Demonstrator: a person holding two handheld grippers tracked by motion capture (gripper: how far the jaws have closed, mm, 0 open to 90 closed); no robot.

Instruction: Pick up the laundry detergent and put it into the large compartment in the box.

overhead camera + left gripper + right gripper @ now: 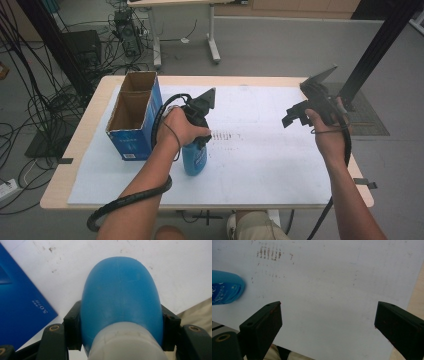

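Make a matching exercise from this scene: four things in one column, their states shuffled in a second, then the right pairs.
1. left claw
2. right claw
3. open blue cardboard box
4. white sheet

A. jaws wide apart, holding nothing
B. stands left of the bottle
C. clamped on the blue plastic bottle
D. marked with brown streaks

Pairs: 1-C, 2-A, 3-B, 4-D

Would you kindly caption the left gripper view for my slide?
Left hand-held gripper clamps a blue bottle beside the blue box.

Black grippers: left gripper (pixel 199 131), right gripper (pixel 294 116); grey three-cornered top plates, brass-ringed screws, ribbed black cables; bare forearms, khaki trousers
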